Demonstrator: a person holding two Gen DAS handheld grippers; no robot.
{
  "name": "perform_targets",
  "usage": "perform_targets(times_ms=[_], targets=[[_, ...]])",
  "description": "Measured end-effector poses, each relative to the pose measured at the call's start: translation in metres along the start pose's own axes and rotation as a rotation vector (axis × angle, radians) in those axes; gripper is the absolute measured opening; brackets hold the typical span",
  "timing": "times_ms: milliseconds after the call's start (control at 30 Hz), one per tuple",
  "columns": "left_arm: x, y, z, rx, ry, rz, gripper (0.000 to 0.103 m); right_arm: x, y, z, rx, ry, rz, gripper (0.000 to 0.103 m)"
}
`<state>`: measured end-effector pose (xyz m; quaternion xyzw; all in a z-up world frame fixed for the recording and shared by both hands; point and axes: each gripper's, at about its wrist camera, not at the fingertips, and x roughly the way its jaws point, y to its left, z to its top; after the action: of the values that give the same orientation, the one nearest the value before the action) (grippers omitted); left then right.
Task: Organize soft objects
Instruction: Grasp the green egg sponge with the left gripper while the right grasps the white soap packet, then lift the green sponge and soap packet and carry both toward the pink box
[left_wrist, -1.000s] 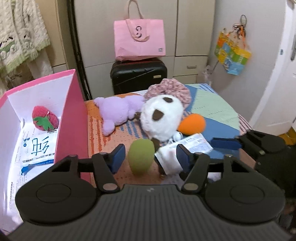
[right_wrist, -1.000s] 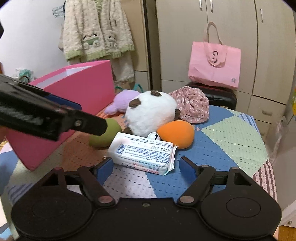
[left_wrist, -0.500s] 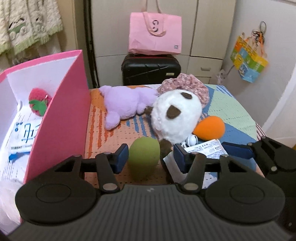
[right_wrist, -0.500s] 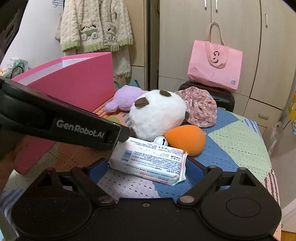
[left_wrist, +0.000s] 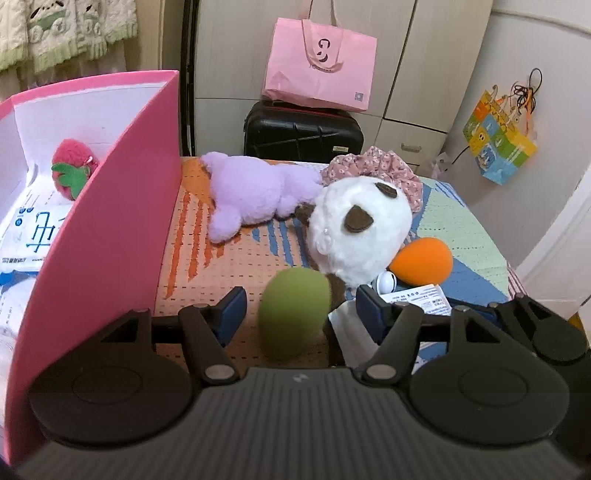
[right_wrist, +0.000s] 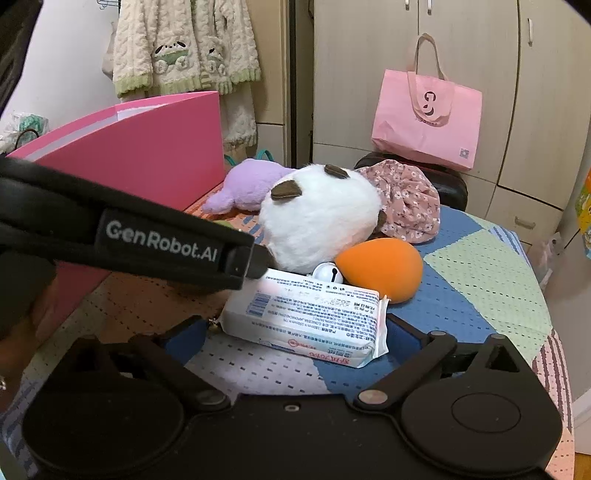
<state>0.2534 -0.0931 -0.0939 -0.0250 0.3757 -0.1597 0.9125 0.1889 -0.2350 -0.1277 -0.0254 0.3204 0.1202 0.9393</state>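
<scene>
A green egg-shaped sponge (left_wrist: 293, 314) lies on the patterned table cover between the fingers of my left gripper (left_wrist: 301, 310). Its jaws are opening and neither blue pad (left_wrist: 231, 308) touches the sponge. A white tissue pack (right_wrist: 310, 317) lies between the widely spread fingers of my right gripper (right_wrist: 295, 336), whose jaws are opening too, with the pads off the pack. Behind lie a white plush (left_wrist: 360, 229), a purple plush (left_wrist: 251, 192), an orange egg sponge (left_wrist: 424, 260) and a floral cap (left_wrist: 380, 171).
A tall pink box (left_wrist: 110, 221) stands at the left and holds a strawberry plush (left_wrist: 72, 171) and a tissue pack (left_wrist: 33, 225). A small bell (right_wrist: 327, 273) sits by the white plush. The left gripper's body (right_wrist: 147, 240) crosses the right wrist view. A black suitcase (left_wrist: 301, 129) carries a pink bag (left_wrist: 319, 70).
My left gripper rolled level and sank toward the green sponge; its jaws narrowed, then widened. My right gripper's jaws spread wider around the tissue pack, and it drew closer to it.
</scene>
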Motion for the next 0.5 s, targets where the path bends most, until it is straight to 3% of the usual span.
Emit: perform_targets(times_ms=[100, 233, 333, 500], targets=[[0.0, 0.0, 0.0, -0.01, -0.001, -0.002, 0.064, -0.004, -0.001, -0.001, 0.005, -0.014, 0.02, 0.102], [0.0, 0.003, 0.001, -0.038, 0.016, -0.048, 0.048, -0.012, -0.013, -0.003, 0.078, -0.064, 0.048, 0.101], [0.0, 0.004, 0.001, -0.045, 0.023, -0.054, 0.047, -0.014, -0.024, -0.004, 0.15, -0.079, 0.07, 0.101], [0.001, 0.003, 0.001, -0.049, 0.033, -0.039, 0.053, -0.012, -0.023, -0.005, 0.149, -0.075, 0.069, 0.085]])
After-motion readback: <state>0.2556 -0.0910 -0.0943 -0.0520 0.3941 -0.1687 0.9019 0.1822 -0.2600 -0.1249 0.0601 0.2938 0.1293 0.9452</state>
